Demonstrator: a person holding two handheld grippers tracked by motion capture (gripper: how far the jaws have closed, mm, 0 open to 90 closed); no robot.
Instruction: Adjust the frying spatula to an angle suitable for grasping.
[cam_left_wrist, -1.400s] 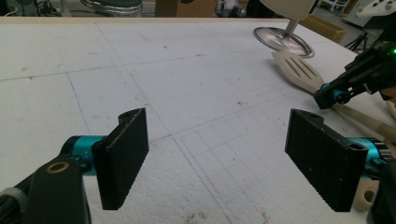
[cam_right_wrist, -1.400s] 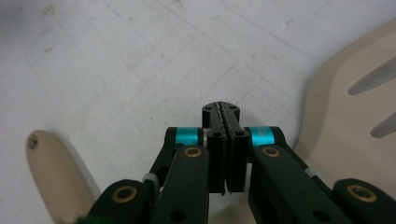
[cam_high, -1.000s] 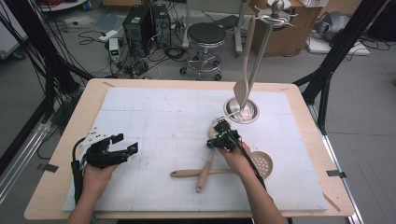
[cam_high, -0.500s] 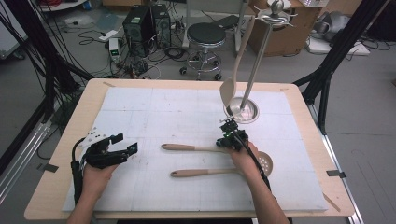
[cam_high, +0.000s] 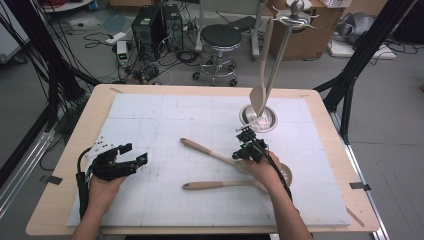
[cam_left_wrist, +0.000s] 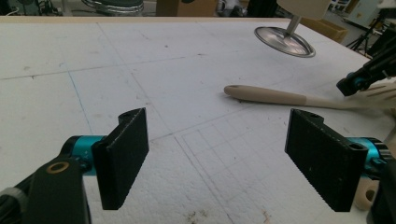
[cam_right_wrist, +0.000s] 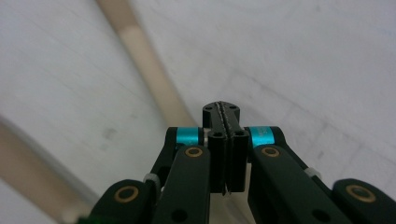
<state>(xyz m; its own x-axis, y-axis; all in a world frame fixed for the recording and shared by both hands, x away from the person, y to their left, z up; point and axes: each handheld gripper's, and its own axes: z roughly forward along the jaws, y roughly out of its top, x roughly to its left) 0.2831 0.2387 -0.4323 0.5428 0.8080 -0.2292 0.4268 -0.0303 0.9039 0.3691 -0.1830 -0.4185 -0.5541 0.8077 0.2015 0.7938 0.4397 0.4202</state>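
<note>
Right gripper (cam_high: 245, 144): jaws pressed together, nothing clamped. Upper wooden spoon (cam_high: 210, 151) swung since a second ago, handle now pointing 10 o'clock, apart from lower spoon (cam_high: 220, 185); spoons uncrossed, easier pick. Left gripper (cam_high: 131, 159): jaws wide, idle.

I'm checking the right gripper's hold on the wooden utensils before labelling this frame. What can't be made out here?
- High view: the upper wooden utensil's head end, hidden under the right gripper and hand.
- Right gripper view: whether the shut jaws pinch anything; the utensil handle passes behind them, blurred.
- Left gripper view: the open left gripper; the utensil's far end is cut off by the picture's right edge.
</note>
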